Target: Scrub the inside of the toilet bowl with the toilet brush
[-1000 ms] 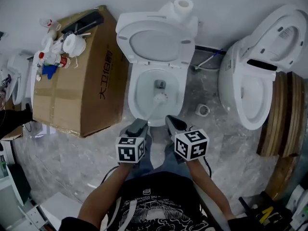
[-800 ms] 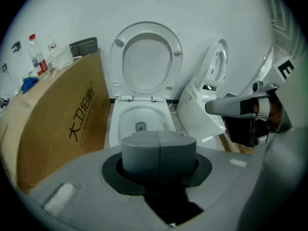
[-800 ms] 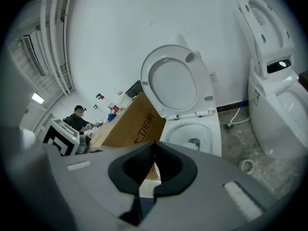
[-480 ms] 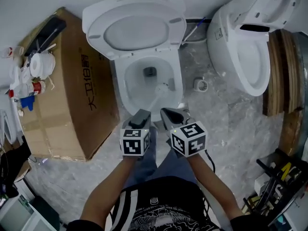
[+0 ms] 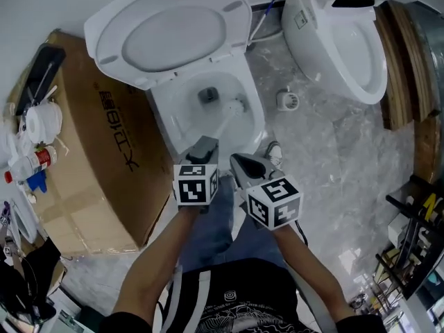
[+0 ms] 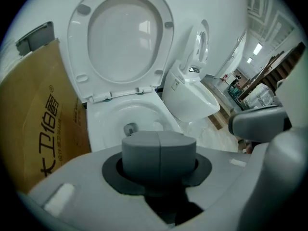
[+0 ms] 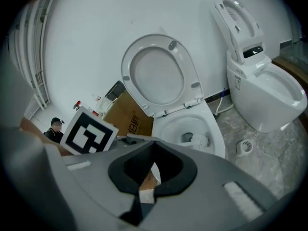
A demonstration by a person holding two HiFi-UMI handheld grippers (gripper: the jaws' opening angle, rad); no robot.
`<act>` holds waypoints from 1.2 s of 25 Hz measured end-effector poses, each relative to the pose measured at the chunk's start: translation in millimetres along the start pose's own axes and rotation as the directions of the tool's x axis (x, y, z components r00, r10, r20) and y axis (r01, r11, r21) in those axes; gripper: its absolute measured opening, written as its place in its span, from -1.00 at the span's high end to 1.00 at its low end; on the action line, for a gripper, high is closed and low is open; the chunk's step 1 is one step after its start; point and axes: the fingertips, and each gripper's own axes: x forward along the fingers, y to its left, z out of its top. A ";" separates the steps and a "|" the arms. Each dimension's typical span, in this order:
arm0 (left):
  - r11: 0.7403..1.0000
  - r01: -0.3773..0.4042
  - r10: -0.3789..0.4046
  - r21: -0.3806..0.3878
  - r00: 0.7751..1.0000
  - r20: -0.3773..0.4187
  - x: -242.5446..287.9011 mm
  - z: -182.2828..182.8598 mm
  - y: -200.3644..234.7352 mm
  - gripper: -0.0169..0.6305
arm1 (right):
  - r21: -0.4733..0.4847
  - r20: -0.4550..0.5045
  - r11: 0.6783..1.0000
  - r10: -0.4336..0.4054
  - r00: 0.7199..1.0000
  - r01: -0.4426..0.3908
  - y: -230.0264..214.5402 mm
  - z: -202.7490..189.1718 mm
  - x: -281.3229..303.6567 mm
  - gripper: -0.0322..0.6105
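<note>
The white toilet bowl [image 5: 257, 120] stands with its lid [image 5: 166, 30] raised. The white toilet brush [image 5: 238, 106] has its head inside the bowl, to the right of the drain hole. Its handle slants back to my left gripper [image 5: 206, 144], which is shut on it at the bowl's front rim. In the left gripper view the shut jaws of the left gripper [image 6: 159, 148] hide the brush. My right gripper [image 5: 241, 162] hangs beside the left one, shut and holding nothing. The right gripper view shows the brush [image 7: 198, 139] in the toilet bowl [image 7: 217, 134] beyond the right gripper [image 7: 154, 147].
A cardboard box [image 5: 97, 151] with bottles [image 5: 35, 161] on top stands against the toilet's left side. A second toilet [image 5: 347, 40] stands to the right, with wooden boards [image 5: 406, 68] beyond it. A floor drain [image 5: 286, 100] lies between the toilets. My shoe [image 5: 272, 151] is by the bowl.
The brush head has moved from in front of the drain hole to its right side. Both grippers have come closer to the bowl's front rim, and the head view has swung right.
</note>
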 end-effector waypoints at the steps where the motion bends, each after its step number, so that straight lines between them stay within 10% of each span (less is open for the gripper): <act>1: 1.000 0.000 0.000 0.015 1.000 0.005 2.6 4.4 1.1 0.48 | 0.008 -0.001 1.000 -0.005 1.000 0.005 -0.1 -4.1 -1.0 0.90; 11: 0.994 -0.057 0.049 0.091 0.995 0.090 9.0 46.8 29.4 0.48 | 0.005 -0.017 1.000 -0.025 1.000 0.025 -1.1 -20.8 -9.1 0.90; 30: 0.972 -0.218 0.229 -0.091 0.964 0.133 -39.1 24.7 105.0 0.48 | -0.116 -0.114 0.990 0.069 0.991 -0.082 29.2 -21.9 3.0 0.90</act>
